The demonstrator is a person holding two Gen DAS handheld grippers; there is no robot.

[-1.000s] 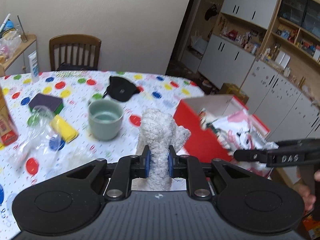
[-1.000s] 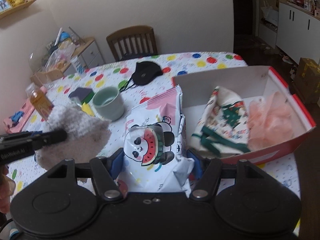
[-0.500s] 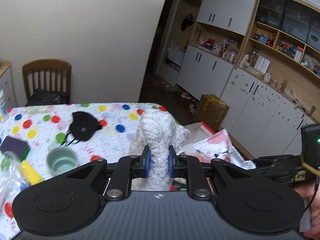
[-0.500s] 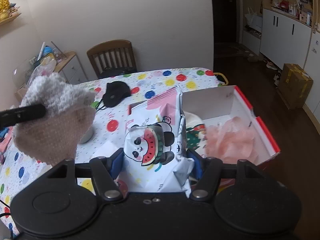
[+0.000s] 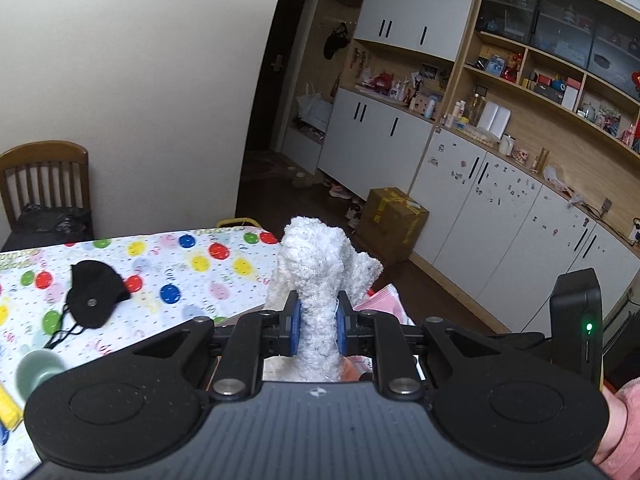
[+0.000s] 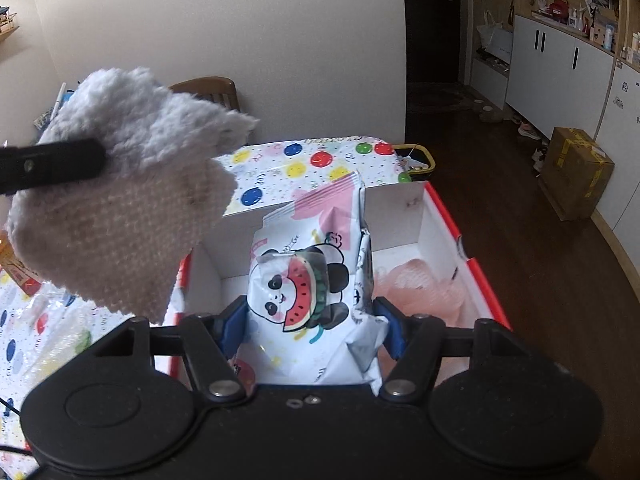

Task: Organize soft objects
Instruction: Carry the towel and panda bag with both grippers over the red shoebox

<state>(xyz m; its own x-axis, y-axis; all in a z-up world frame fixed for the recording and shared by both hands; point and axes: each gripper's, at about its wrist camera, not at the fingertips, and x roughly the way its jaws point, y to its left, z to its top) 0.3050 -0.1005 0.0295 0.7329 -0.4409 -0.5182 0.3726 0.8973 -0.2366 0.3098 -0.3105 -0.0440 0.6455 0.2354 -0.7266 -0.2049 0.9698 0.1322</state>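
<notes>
So far only a pink puff point(image 6: 420, 284) lay in the red box point(image 6: 476, 280) at the frame's middle, while the left gripper point(image 5: 316, 320) pinched a fluffy white cloth point(image 5: 320, 276) and the right gripper point(image 6: 310, 324) squeezed a panda pack point(image 6: 312, 292) above it, both waiting to go in.

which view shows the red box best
The right wrist view: the box lies open below the gripper, its white walls, red rim and pink puff inside all visible. In the left wrist view the box hides almost wholly behind the left gripper and towel.
</notes>
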